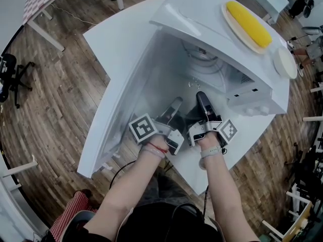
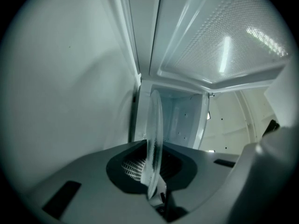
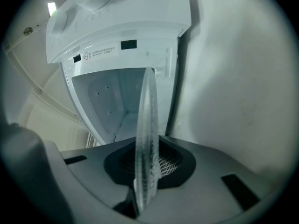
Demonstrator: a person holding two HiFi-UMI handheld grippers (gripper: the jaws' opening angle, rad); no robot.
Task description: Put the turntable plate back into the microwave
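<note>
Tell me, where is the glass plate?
In both gripper views the glass plate is pinched edge-on by the left hand-held gripper and the right hand-held gripper, just before the open microwave.

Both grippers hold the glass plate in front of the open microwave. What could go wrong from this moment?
1. The left gripper and the right gripper each pinch only the thin rim of the turntable plate. Smooth glass may slip or tilt if one grip loosens.
2. The plate is near the microwave opening, beside its open door. Its rim may knock the frame and chip.
</note>
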